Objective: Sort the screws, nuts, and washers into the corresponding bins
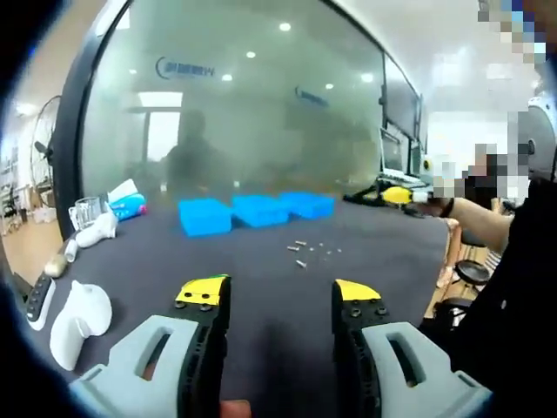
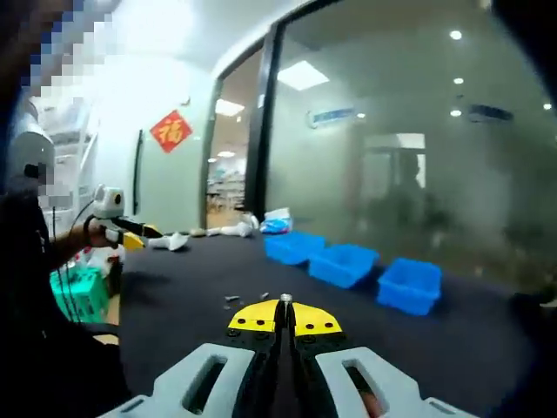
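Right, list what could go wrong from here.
1. The right gripper is shut on a small fastener held only at its tips; it may slip out before reaching the blue bins.
2. The loose fasteners lie close together, so the open left gripper could scatter them.

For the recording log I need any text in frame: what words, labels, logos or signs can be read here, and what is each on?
"福": gold character on the red diamond sign on the wall by the doorway, right gripper view.
Logo with lettering on the frosted glass wall, left gripper view: too blurred to read.
A second mark further right on that glass: too blurred to read.
Lettering on the glass in the right gripper view: too blurred to read.
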A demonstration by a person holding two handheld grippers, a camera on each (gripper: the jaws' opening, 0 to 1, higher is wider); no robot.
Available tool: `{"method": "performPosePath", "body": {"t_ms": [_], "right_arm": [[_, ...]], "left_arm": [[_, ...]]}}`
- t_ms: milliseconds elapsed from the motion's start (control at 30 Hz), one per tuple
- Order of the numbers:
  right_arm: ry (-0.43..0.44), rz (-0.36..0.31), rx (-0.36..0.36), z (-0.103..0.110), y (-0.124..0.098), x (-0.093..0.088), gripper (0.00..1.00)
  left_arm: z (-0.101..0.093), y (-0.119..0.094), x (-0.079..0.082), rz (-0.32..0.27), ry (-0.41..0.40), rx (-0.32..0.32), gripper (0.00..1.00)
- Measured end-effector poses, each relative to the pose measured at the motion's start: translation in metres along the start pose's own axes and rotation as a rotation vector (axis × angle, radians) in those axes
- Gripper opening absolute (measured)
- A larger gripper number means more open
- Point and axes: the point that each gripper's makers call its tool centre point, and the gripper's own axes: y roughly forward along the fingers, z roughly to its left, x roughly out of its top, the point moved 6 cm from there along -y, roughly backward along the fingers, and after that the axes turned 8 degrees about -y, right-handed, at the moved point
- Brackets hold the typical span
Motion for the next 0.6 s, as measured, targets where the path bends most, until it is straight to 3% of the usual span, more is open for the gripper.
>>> {"method": "performPosePath", "body": {"t_ms": [167, 267, 600], "right_arm": [[0.013, -0.031, -0.111, -0.014, -0.019, -0.001, 0.01], [0.001, -0.039, -0.137, -0.022, -0.021, 0.003, 0.01], [-0.009, -0.026, -0.179, -0.059, 0.008, 0.006, 0.01]], "left_arm": [[0.002, 0.000, 0.002, -0.007, 0.002, 0.008, 0.45], [0.002, 0.000, 0.003, -0.010, 0.002, 0.010, 0.45], [0.004, 0.000, 0.000, -0.010, 0.004, 0.020, 0.45]]}}
